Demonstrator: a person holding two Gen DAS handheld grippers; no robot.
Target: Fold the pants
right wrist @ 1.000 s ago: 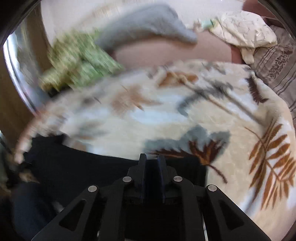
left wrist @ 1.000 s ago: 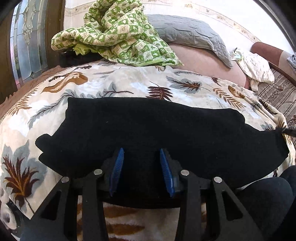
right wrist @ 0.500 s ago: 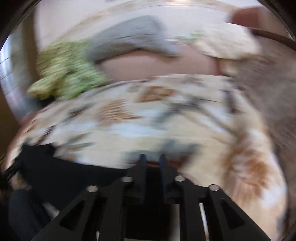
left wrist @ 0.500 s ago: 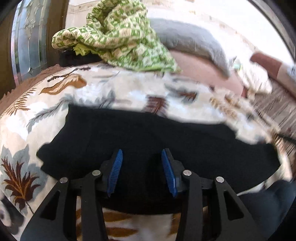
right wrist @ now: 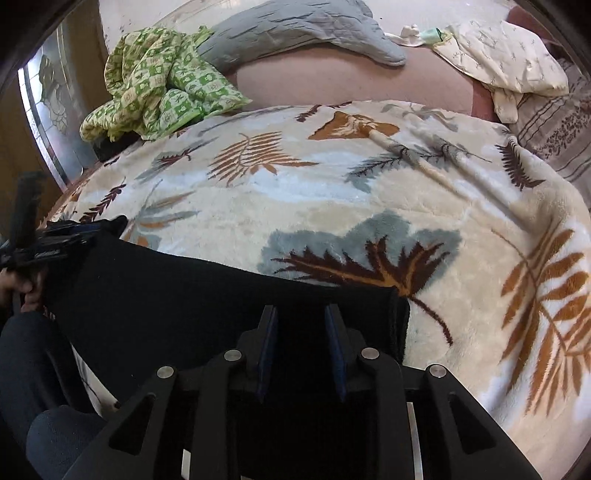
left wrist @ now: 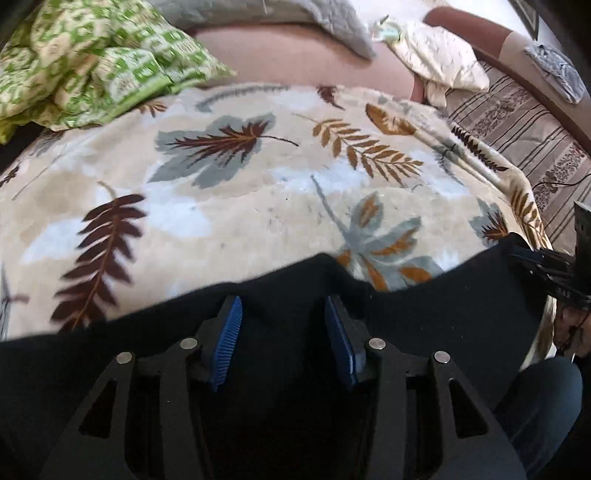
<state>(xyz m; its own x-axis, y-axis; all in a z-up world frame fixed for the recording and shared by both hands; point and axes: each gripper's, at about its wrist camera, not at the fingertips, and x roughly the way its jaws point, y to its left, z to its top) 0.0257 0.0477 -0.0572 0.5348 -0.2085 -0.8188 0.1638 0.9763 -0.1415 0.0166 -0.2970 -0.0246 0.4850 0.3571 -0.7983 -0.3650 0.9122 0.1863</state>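
Black pants lie flat in a long band along the near edge of a leaf-print blanket. My left gripper hovers over their far edge, blue pads well apart and opening, black cloth below them but not pinched. In the right wrist view the pants end just right of my right gripper, whose jaws stand apart over the cloth without pressing it. The left gripper shows at the pants' left end, the right gripper at their right end.
A crumpled green checked quilt and a grey pillow lie at the back of the bed. A cream cloth and a striped sheet are at the right. The person's knee is against the bed's near edge.
The left gripper has swung right along the pants and its pads have spread a little. The right gripper's jaws, nearly together a second ago, have parted.
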